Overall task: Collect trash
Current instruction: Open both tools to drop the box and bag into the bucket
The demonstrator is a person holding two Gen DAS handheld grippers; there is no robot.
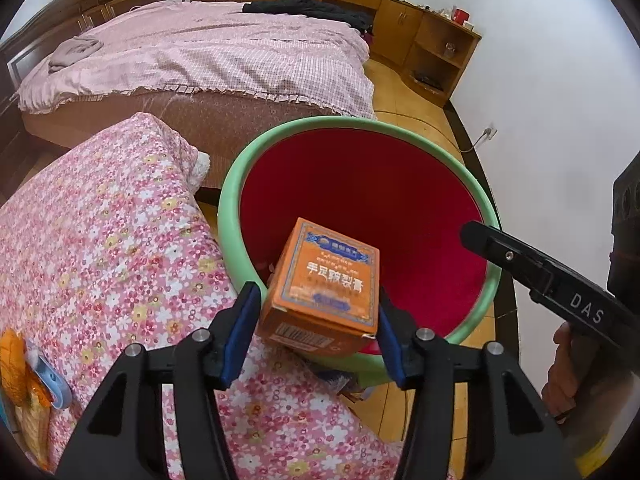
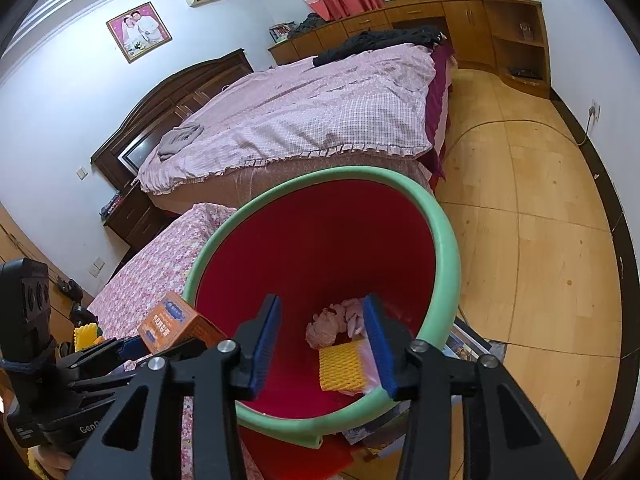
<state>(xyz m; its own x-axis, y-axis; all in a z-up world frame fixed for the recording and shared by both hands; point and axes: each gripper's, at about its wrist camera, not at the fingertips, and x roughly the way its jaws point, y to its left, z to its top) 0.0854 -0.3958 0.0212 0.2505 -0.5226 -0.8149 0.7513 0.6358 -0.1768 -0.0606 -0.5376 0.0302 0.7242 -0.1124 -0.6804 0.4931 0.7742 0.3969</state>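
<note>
My left gripper [image 1: 316, 320] is shut on an orange cardboard box [image 1: 324, 288] and holds it over the near rim of a red bin with a green rim [image 1: 232, 184]. The box also shows in the right wrist view [image 2: 176, 322], at the bin's left edge. My right gripper [image 2: 324, 344] is open and empty above the bin [image 2: 444, 248]. Inside the bin lie a yellow foam net [image 2: 340, 366] and crumpled pink paper [image 2: 324, 328]. The right gripper's finger [image 1: 520, 260] shows at the right of the left wrist view.
A floral pink cloth [image 1: 100, 240] covers the surface left of the bin, with yellow foam trash [image 1: 16, 368] at its left edge. A large bed [image 1: 208, 52] stands behind. Wooden cabinets [image 1: 432, 40] line the far wall. Papers [image 2: 468, 344] lie on the floor by the bin.
</note>
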